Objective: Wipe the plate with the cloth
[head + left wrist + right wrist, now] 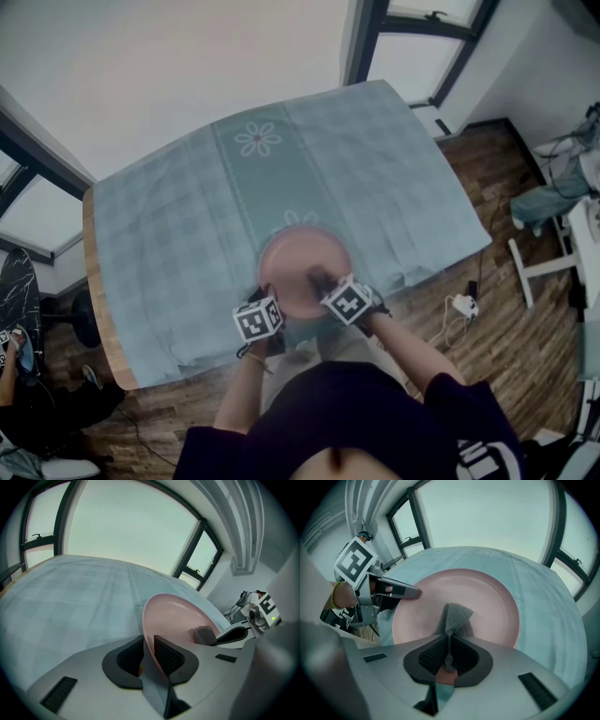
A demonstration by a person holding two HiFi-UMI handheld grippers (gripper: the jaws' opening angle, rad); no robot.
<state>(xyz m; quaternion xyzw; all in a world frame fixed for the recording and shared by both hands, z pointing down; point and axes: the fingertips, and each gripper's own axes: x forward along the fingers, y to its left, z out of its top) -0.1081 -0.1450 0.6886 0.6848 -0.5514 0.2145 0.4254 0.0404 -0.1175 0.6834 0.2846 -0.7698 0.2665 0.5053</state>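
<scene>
Pale blue checked tablecloth (187, 234) is spread over the wooden surface (98, 309), with windows (422, 37) past its far edge and plank floor (506, 319) to the right. A pink plate (281, 246) is seen at the near middle of the surface, on the tablecloth.

The plate's near-left rim is clamped between the jaws of the left tongs (149, 653), so the plate is steadied. A small grey cloth (454, 616) is pinched in the closed jaws of the right tongs (448, 648), and its free end is laid on the near part of the plate's inner face, just right of the left tongs.

The wiping is judged to be under way: both grips are made and the cloth is in contact with the plate. No dirt, streak or wet patch can be made out on the pink face, so how much has been covered cannot be told. The far half and the rim are judged to be left, after which cloth and plate would be released.
</scene>
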